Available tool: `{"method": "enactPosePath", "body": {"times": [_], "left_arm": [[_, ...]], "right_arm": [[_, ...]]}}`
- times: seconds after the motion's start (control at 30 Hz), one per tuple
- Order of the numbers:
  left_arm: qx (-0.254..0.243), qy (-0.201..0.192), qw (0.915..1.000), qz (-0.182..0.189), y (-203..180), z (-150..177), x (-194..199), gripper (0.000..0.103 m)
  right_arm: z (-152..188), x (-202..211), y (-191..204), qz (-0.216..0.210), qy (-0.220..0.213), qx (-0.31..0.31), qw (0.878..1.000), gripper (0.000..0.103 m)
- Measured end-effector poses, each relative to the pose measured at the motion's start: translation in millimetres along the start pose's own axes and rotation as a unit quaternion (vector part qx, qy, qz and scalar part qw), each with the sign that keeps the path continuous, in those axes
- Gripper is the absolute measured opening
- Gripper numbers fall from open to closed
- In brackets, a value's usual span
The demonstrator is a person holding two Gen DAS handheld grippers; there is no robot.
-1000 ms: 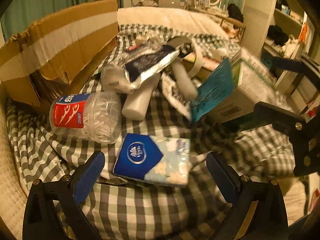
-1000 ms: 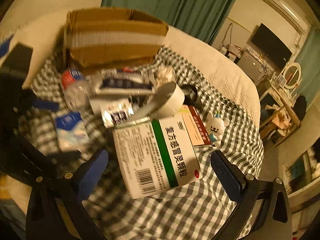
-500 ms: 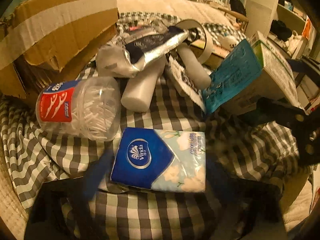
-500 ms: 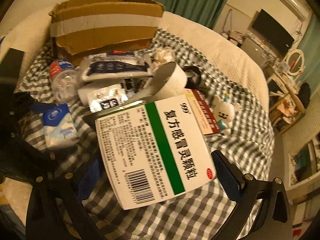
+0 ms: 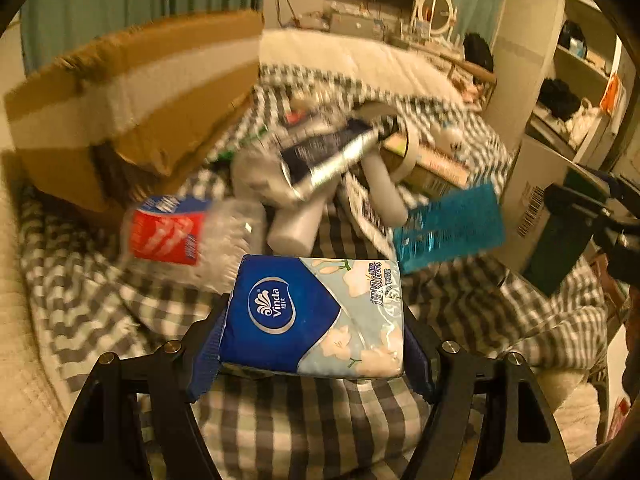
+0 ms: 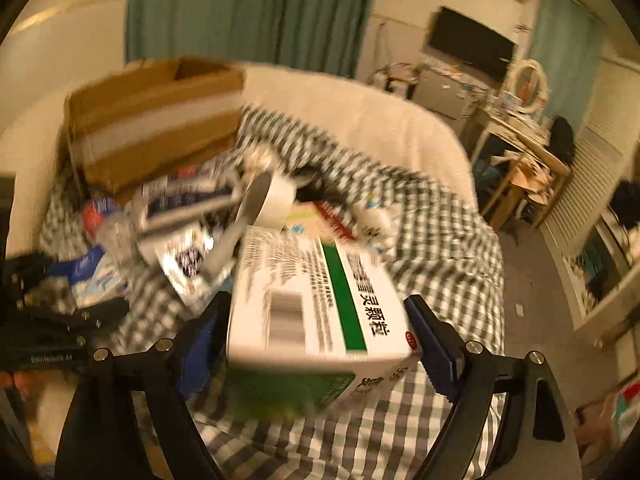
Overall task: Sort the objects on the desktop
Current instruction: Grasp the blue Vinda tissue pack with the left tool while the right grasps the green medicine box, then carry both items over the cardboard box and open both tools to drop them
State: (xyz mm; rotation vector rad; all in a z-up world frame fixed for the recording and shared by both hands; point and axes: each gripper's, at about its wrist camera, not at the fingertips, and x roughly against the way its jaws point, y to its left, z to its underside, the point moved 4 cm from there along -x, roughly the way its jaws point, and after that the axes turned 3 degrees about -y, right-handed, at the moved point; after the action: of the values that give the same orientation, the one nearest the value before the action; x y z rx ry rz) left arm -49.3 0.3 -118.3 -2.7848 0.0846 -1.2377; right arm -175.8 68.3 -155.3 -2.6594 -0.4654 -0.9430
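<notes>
The left hand-held gripper clamps the tissue pack above the checked cloth; the right hand-held gripper seems, through blur, to grip the medicine box near the carton.

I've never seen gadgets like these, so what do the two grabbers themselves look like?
Both match. The left gripper and the right gripper each have matte black angular frames with open cut-outs and round silver bolts, ending in two fingers faced with blue ridged pads. No cables, hands or sleeves are clearly visible.
</notes>
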Motion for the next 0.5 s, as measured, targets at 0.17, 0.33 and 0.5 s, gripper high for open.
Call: {"method": "enactPosePath", "body": {"times": [0.17,0.33,0.5], "left_arm": [[0.001,-0.048,0.9989,0.003,-1,-28,29,0.076],[-0.007,-0.09,0.9959,0.001,3,-44,59,0.076],[0.002,-0.112,0.9936,0.009,11,-61,84,0.076]], "right_arm": [[0,31,-9,0.008,-0.027,-0.058,0.998,0.084],[3,53,-8,-0.01,-0.031,-0.096,0.995,0.084],[-15,79,0,-0.045,-0.061,-0.129,0.989,0.084]]}}
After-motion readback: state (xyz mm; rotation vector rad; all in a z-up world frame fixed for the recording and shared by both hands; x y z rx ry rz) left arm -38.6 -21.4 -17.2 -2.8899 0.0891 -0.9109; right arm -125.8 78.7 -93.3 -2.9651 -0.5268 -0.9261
